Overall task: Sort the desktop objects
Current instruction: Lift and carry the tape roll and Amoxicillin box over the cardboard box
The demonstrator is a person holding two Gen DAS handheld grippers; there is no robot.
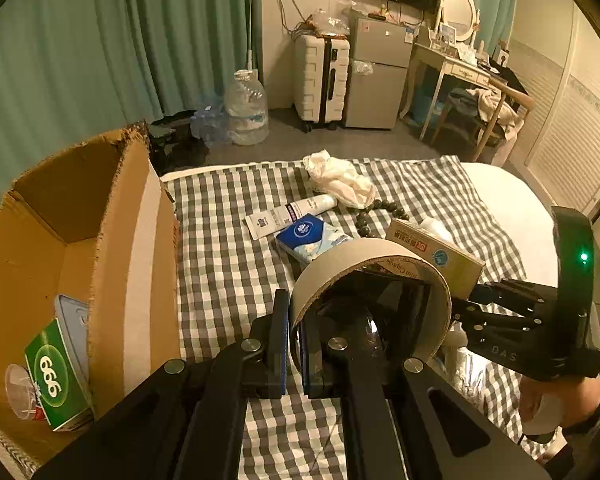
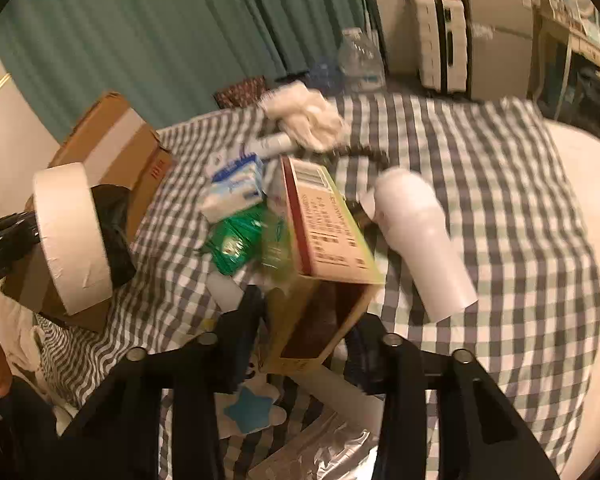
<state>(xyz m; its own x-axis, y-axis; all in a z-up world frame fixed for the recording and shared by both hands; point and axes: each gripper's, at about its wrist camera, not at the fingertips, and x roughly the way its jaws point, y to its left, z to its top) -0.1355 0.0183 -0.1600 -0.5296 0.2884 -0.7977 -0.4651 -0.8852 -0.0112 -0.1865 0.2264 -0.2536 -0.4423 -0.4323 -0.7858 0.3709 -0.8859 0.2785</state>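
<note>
My left gripper (image 1: 294, 344) is clamped on the wall of a tape roll (image 1: 370, 276), one jaw outside the ring and one inside, and the roll hangs clear of the bed (image 1: 228, 248). My right gripper (image 2: 300, 344) has a medicine carton (image 2: 324, 248) between its jaws; the pads appear to press its sides, though blur at the right pad leaves some doubt. The carton's near end is open and its far end tilts up from the checked cover.

The cardboard box (image 1: 112, 248) stands at the left edge of the bed, top open, with a green packet (image 1: 58, 376) already inside (a sound place for the roll, in my judgement). To do this step well I should carry the roll over the torn rim before letting go, keeping it level so the thin wall does not slip from the pads.

Materials: the roll is a stiff paper ring, pale and matte outside, dark within. The carton is light printed card, easily crushed at its open end. A white bottle (image 2: 420, 236) lies on its side just beside it, smooth plastic, liable to roll. The tissue pack (image 1: 312, 238) is soft film; the crumpled cloth (image 1: 338, 178) is limp.
</note>
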